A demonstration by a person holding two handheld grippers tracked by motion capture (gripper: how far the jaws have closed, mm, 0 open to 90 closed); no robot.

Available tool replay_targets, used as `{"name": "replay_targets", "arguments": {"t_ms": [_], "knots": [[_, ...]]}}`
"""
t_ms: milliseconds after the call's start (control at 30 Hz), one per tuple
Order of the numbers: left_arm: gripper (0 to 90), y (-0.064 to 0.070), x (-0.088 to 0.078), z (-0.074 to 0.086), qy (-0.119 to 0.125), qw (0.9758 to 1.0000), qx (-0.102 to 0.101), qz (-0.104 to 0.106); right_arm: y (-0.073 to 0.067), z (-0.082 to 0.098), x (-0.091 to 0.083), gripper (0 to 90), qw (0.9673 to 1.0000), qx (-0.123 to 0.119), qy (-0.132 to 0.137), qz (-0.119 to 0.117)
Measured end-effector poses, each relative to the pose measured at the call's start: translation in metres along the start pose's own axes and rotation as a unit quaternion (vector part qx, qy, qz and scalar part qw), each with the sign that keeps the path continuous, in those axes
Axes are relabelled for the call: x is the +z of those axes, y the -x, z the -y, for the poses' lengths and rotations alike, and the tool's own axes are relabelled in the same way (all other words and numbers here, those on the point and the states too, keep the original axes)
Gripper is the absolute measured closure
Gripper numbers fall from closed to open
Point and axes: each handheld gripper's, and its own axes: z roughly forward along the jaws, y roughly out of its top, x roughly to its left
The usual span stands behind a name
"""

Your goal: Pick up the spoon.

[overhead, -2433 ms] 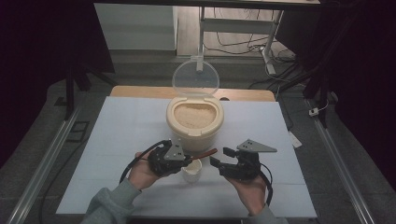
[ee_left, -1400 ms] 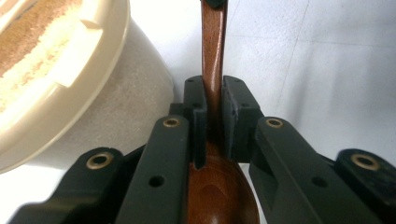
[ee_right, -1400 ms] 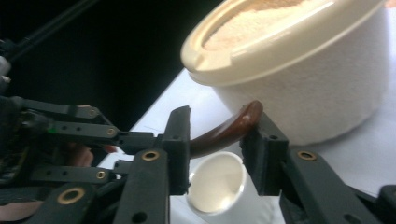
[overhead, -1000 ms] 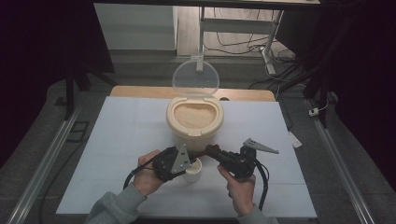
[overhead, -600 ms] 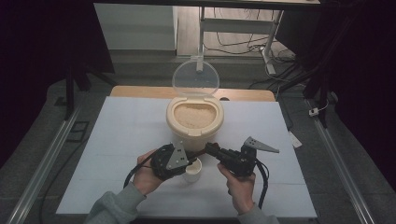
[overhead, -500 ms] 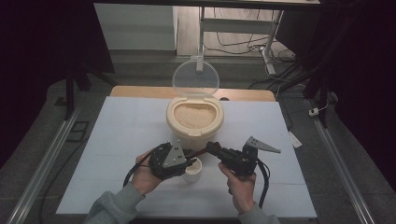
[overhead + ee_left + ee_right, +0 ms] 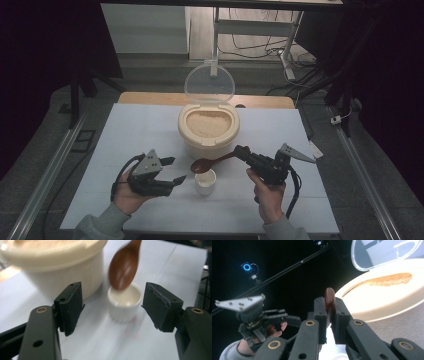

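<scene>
**Spoon held over the small cup, left jaws parting**

At the lower left of the high view the left gripper (image 7: 174,170) lies in the person's hand, its jaws having just been opening; they stand well apart with nothing between the pads, just left of the small white cup (image 7: 205,181). In the left gripper view the cup (image 7: 124,301) sits beyond the open jaws. The brown wooden spoon (image 7: 210,162) has its bowl directly above the cup. Behind stands the cream rice container (image 7: 208,131), its clear lid (image 7: 209,82) raised. At lower right, the right gripper (image 7: 242,151) is clamped tight on the spoon's handle (image 7: 329,300).
</scene>
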Motion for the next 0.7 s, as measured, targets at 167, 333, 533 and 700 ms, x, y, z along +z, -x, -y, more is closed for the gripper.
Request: {"name": "replay_targets", "arguments": {"t_ms": [167, 333, 533, 700], "knots": [[31.4, -0.013, -0.009, 0.025, -0.007, 0.9995, -0.031, -0.008, 0.001, -0.004, -0.003, 83.8, 1.0, -0.005, 0.005, 0.001], [31.0, -0.025, -0.015, 0.046, -0.02, 0.9983, -0.049, -0.024, 0.002, -0.007, -0.007, 83.8, 0.9998, -0.018, 0.008, 0.005], [30.2, -0.036, -0.02, 0.061, -0.028, 0.9966, -0.064, -0.043, 0.003, -0.011, -0.012, 83.8, 0.9993, -0.03, 0.018, 0.011], [30.2, -0.042, -0.023, 0.076, -0.036, 0.9953, -0.072, -0.053, 0.005, -0.014, -0.016, 83.8, 0.9988, -0.041, 0.021, 0.017]]}}
